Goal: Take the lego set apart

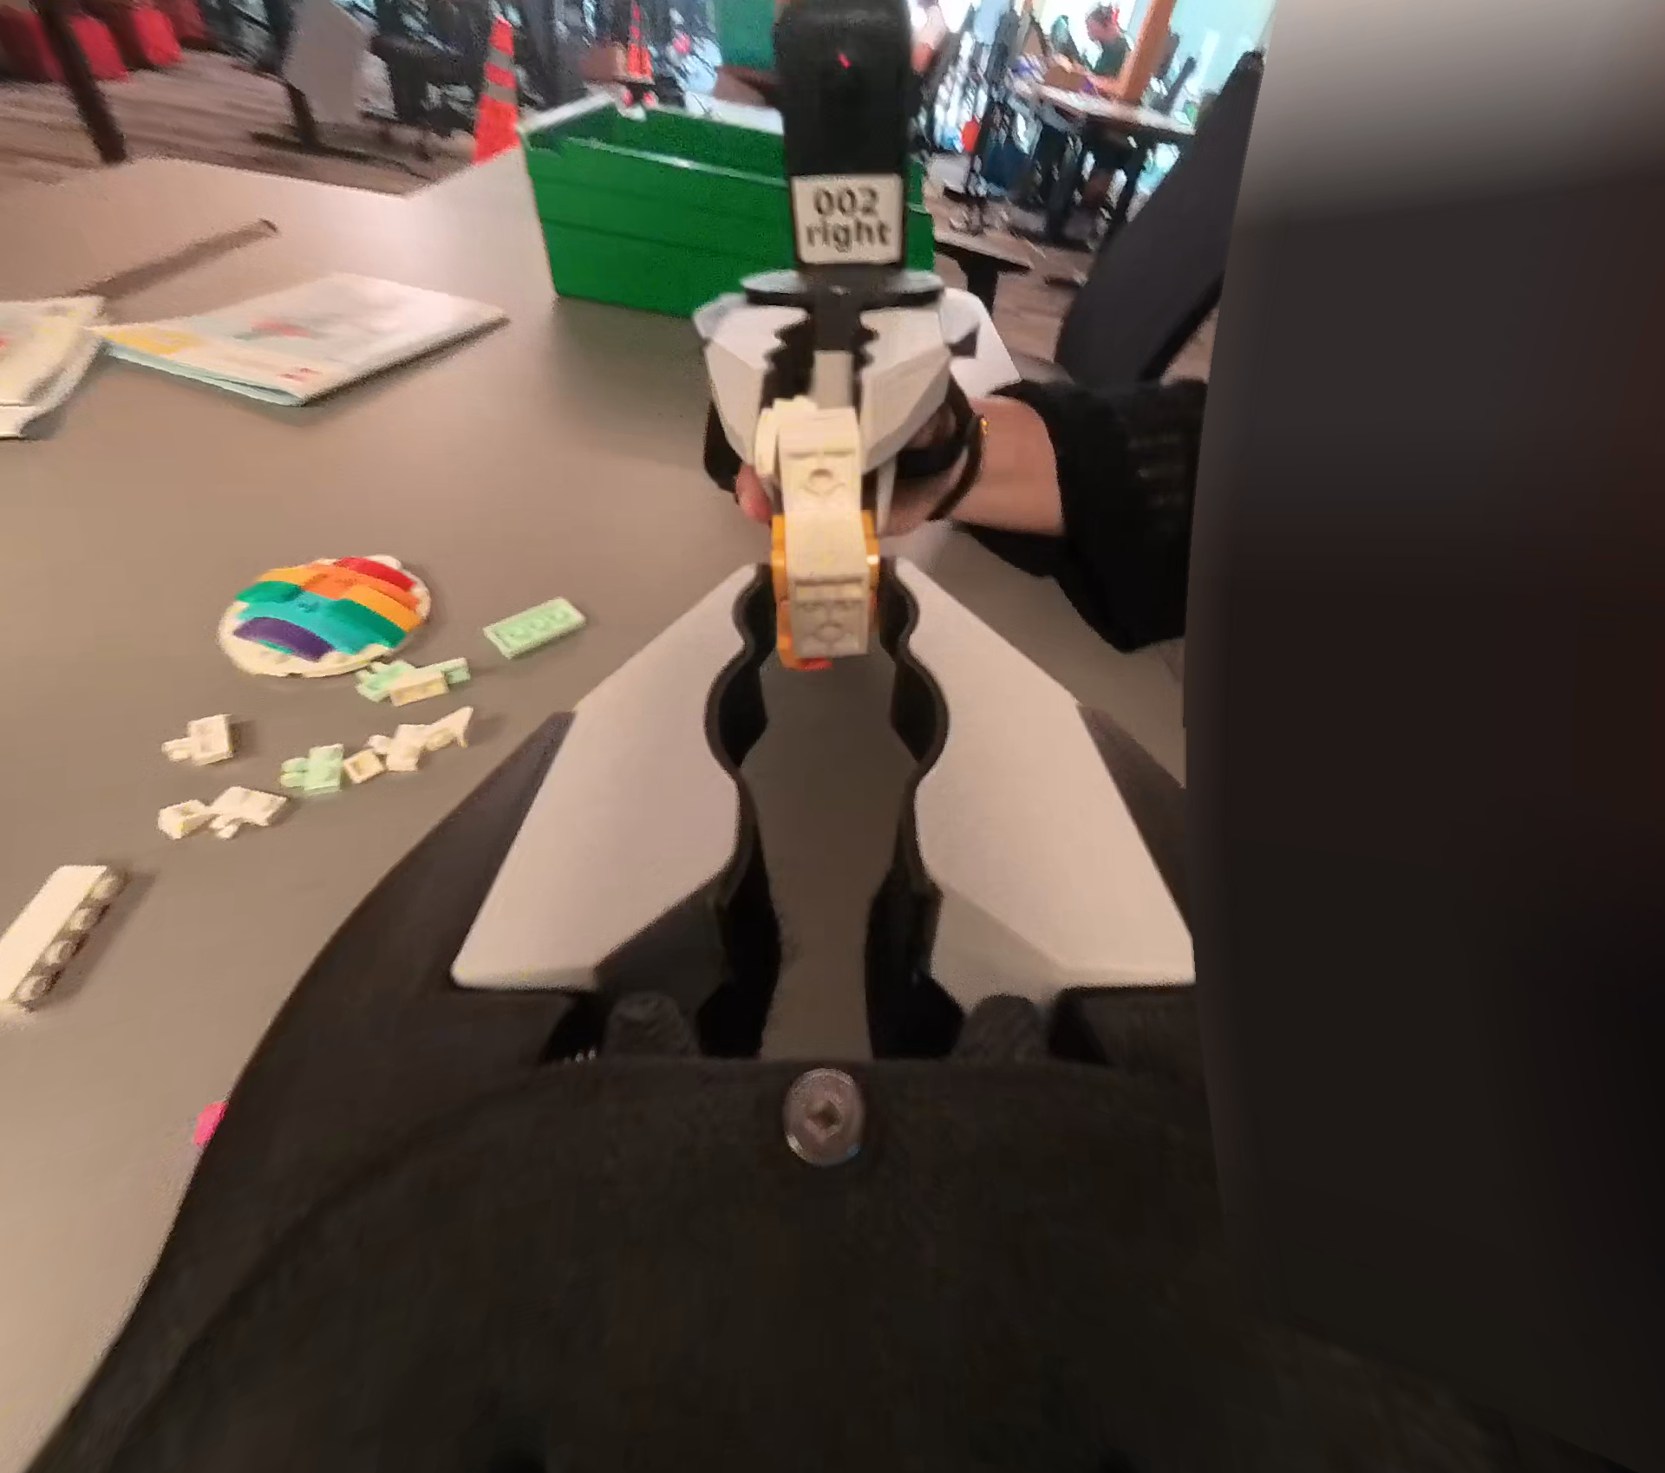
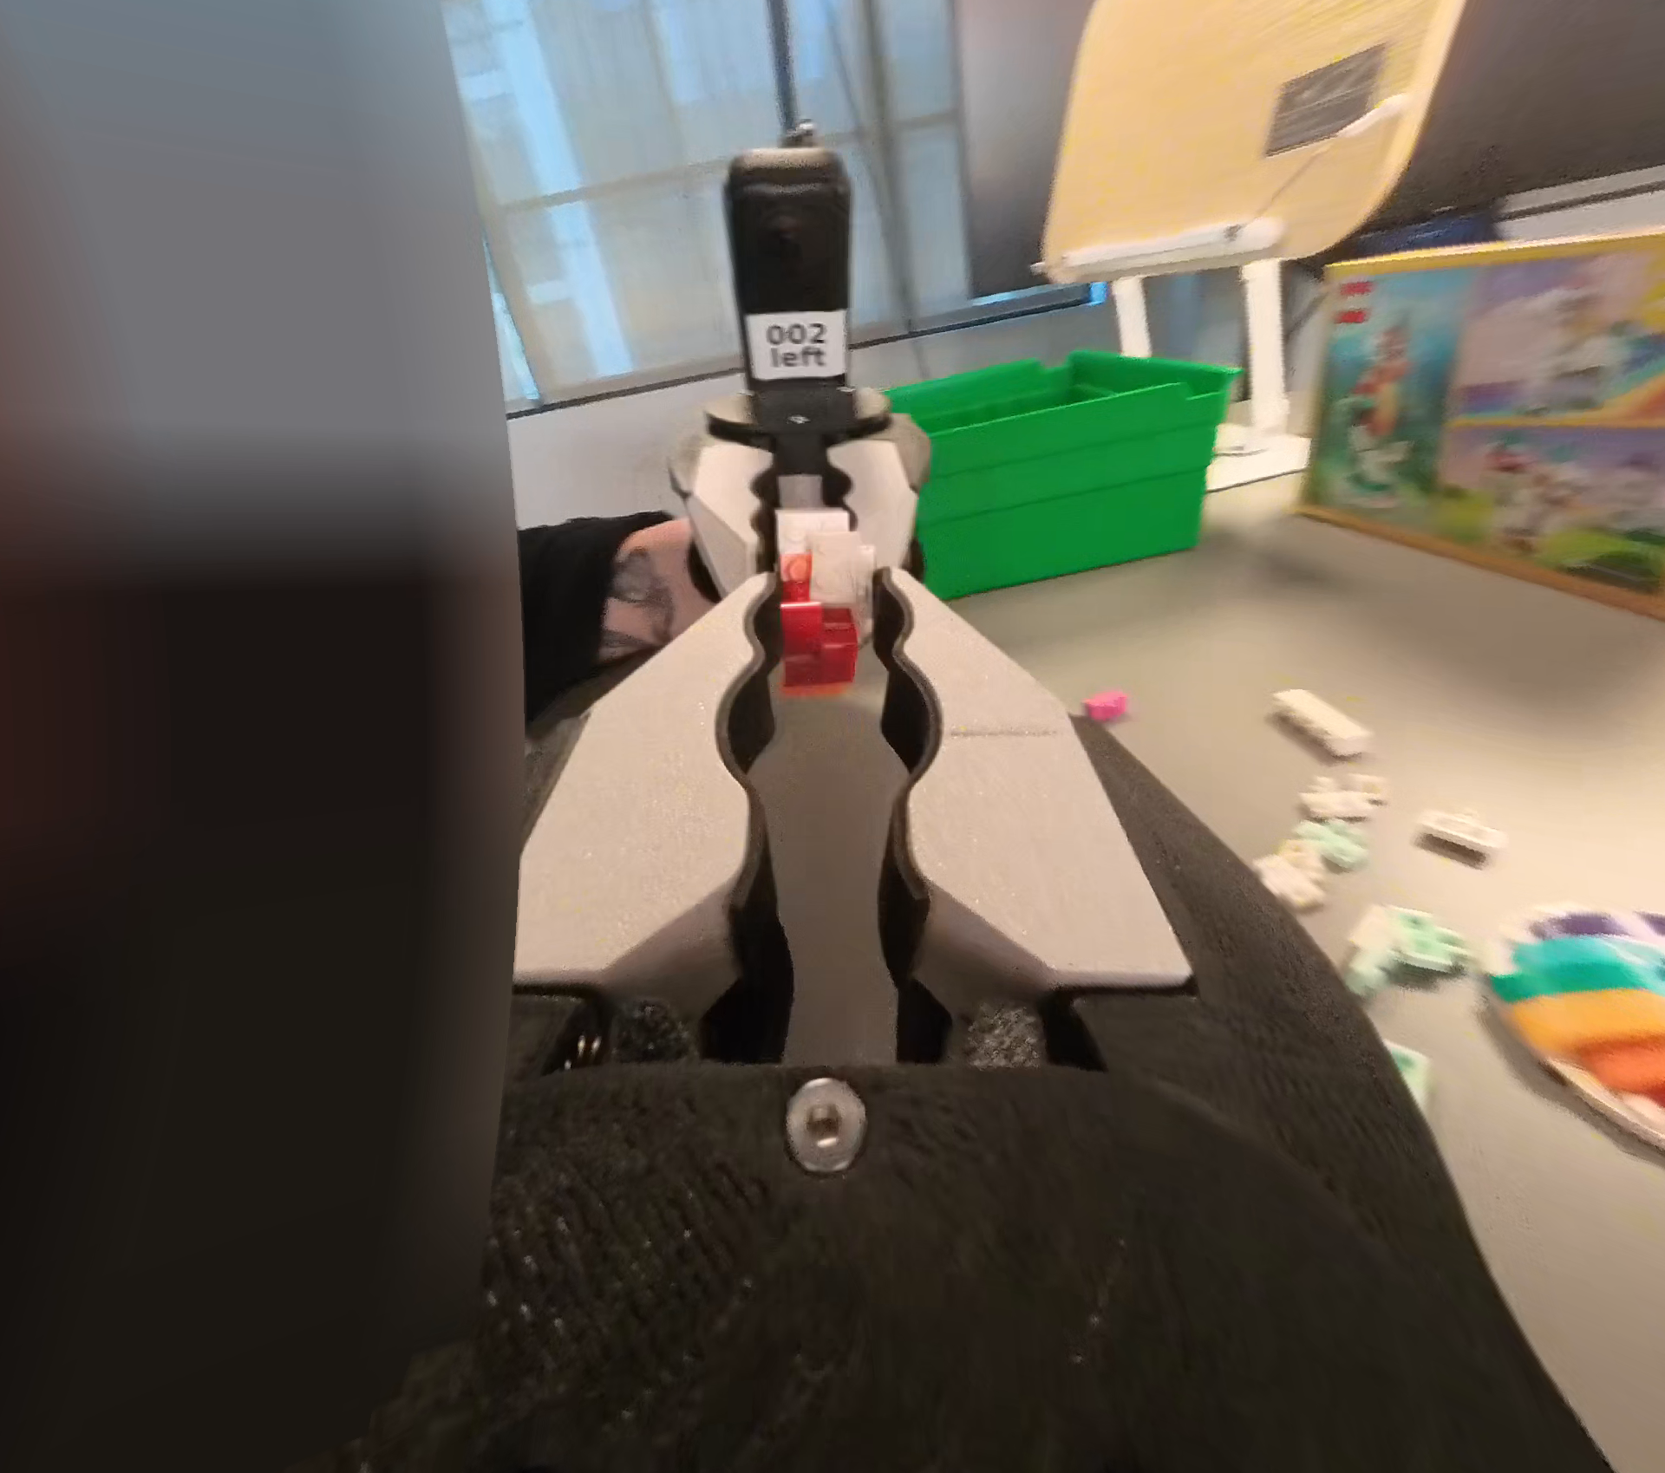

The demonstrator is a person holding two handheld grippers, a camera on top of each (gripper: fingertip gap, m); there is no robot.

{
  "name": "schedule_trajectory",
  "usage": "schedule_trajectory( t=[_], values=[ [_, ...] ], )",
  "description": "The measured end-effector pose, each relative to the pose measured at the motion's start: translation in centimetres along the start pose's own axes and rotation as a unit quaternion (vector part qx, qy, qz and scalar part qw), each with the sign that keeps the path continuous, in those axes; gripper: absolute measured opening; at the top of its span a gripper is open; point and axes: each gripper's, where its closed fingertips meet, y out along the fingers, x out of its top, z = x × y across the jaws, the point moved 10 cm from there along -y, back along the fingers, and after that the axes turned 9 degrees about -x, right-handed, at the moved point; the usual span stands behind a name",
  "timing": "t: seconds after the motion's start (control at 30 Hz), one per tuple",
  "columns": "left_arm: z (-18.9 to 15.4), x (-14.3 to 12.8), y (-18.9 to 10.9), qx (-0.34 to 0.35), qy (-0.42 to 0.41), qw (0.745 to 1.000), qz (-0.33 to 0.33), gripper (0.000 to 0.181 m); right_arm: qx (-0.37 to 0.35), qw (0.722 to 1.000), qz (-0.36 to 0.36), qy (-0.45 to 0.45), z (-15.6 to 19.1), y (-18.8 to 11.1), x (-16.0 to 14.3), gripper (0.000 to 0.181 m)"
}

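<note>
A small lego assembly (image 1: 822, 529) of white and yellow-orange bricks is held in the air between both grippers. In the right wrist view it (image 2: 815, 651) shows red and white bricks. My left gripper (image 1: 824, 594) is shut on its near end. My right gripper (image 1: 815, 394) faces it and is shut on the far white end. In the right wrist view my right gripper (image 2: 822, 594) clamps the red part, with the left gripper (image 2: 806, 520) just behind it. A rainbow lego disc (image 1: 324, 615) and loose white and mint pieces (image 1: 315, 763) lie on the grey table (image 1: 541, 493).
A green bin (image 1: 667, 214) stands at the table's far side. A booklet (image 1: 297, 335) lies at the left, a long white brick (image 1: 54, 934) near the left edge. The lego box (image 2: 1487, 421) stands at the right, with a pink piece (image 2: 1106, 705) nearby. My left and right fingertips are right by each other. The rainbow lego disc (image 1: 324, 615) is about 20 centimetres from both grippers' fingertips.
</note>
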Motion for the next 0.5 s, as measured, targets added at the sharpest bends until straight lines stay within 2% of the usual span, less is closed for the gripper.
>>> schedule_trajectory(
  t=[0.13,0.2,0.27,0.37,0.5],
  values=[
    [0.4,-0.1,-0.4,-0.003,-0.017,1.000,-0.025,0.023,-0.018,1.000,-0.005,-0.005,-0.7,-0.8,0.2,0.017],
    [0.7,0.8,-2.1,0.005,-0.035,0.996,-0.081,0.022,-0.037,0.998,-0.050,0.016,-1.8,-2.9,1.3,0.010],
    [0.7,1.3,-2.9,0.007,-0.036,0.992,-0.117,0.022,-0.033,0.998,-0.047,0.028,-2.2,-4.0,1.4,0.011],
    [1.1,0.4,-1.7,0.025,-0.053,0.995,-0.084,0.022,-0.034,0.999,-0.007,0.040,-2.3,-3.0,0.3,0.011],
    [2.8,-1.6,-1.0,0.108,-0.107,0.988,-0.016,0.022,-0.127,0.989,0.073,0.005,-2.9,-1.7,-0.9,0.011]
  ],
)
